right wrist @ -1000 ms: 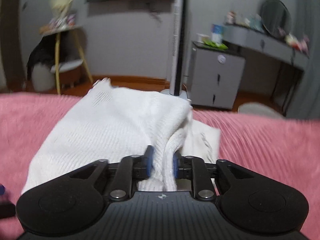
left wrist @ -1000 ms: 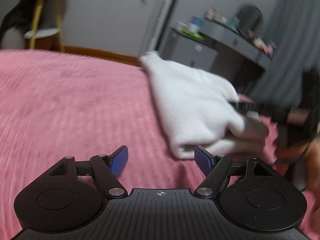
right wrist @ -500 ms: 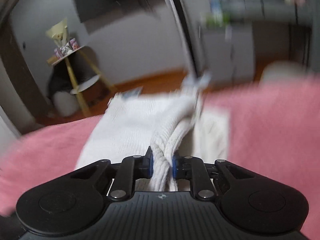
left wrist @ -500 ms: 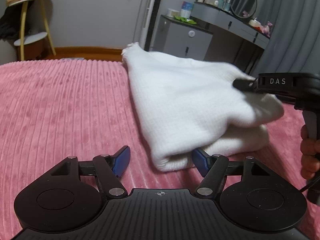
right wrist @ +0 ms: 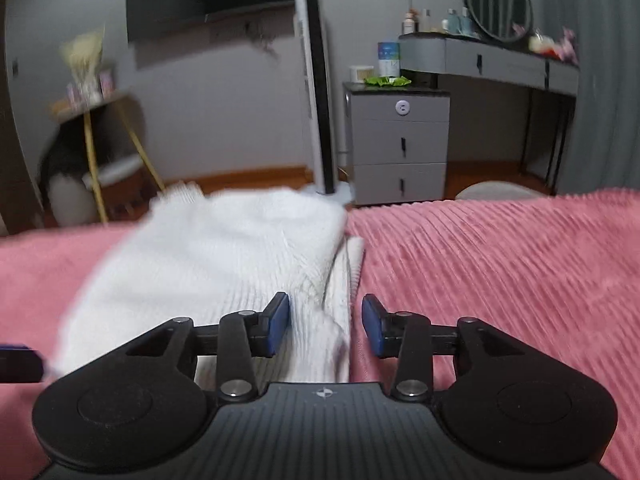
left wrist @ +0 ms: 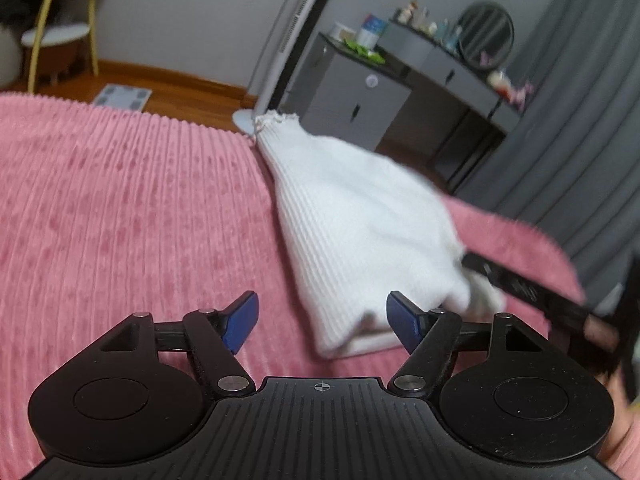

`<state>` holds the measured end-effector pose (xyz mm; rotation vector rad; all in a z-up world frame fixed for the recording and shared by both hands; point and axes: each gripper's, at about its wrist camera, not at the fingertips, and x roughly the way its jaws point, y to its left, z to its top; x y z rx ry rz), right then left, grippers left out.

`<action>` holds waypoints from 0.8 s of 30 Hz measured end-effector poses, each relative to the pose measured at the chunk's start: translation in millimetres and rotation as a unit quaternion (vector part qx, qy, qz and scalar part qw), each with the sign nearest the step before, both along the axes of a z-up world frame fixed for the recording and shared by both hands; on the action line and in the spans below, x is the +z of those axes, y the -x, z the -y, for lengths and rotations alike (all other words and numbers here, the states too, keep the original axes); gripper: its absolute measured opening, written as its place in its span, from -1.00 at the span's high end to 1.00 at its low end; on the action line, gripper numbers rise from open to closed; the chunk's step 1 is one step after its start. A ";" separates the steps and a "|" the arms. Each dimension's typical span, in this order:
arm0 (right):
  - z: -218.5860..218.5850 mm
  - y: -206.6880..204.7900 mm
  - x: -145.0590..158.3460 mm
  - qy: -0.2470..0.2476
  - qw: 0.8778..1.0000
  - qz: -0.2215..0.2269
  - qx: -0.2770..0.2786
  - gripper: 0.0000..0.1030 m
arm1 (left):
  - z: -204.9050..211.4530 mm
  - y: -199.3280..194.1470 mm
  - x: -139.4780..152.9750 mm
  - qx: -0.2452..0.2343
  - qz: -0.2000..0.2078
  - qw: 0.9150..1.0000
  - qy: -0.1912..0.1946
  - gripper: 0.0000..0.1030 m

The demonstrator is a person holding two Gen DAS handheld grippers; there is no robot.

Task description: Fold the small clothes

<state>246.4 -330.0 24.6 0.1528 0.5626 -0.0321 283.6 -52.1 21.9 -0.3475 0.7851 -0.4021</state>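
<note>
Lying folded on the pink ribbed bedspread [left wrist: 120,208], centre-right of the left wrist frame: white knitted garment [left wrist: 360,216], cuffed end toward the upper middle. Left gripper [left wrist: 322,322] spread wide, blue fingers [left wrist: 240,322] bare, nothing between them, folded edge just beyond. Right gripper [right wrist: 325,324] at lower centre of its own frame, jaws just opened, fingers [right wrist: 278,322] parted and released; thick garment fold [right wrist: 224,264] between them, pads not pressing it. Grey drawer cabinet [right wrist: 400,140] behind, upper right.
</note>
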 end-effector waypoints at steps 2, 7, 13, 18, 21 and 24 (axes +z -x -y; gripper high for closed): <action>7.4 20.2 5.0 -0.051 0.999 0.015 -0.010 0.23 | 3.9 -2.5 -1.3 -0.003 -0.010 1.000 0.011 -0.52; 27.7 67.2 -11.4 -0.268 0.963 0.012 -0.019 0.21 | 22.4 -2.1 -14.6 -0.018 -0.056 0.998 0.019 -0.52; 33.5 55.0 -32.5 -0.413 0.911 -0.006 -0.024 0.21 | 18.7 -5.7 -23.9 0.004 -0.107 0.988 0.108 -0.49; 32.3 34.9 -43.0 -0.437 0.898 -0.014 -0.048 0.24 | 24.5 -20.1 -31.6 0.032 -0.112 0.982 0.147 -0.48; 34.6 35.0 -50.6 -0.460 0.885 -0.024 -0.060 0.27 | 20.8 -20.7 -31.4 0.035 -0.118 0.978 0.170 -0.48; 36.5 44.5 -51.3 -0.457 0.888 -0.012 -0.059 0.27 | 17.8 -9.9 -30.5 0.028 -0.110 0.977 0.178 -0.48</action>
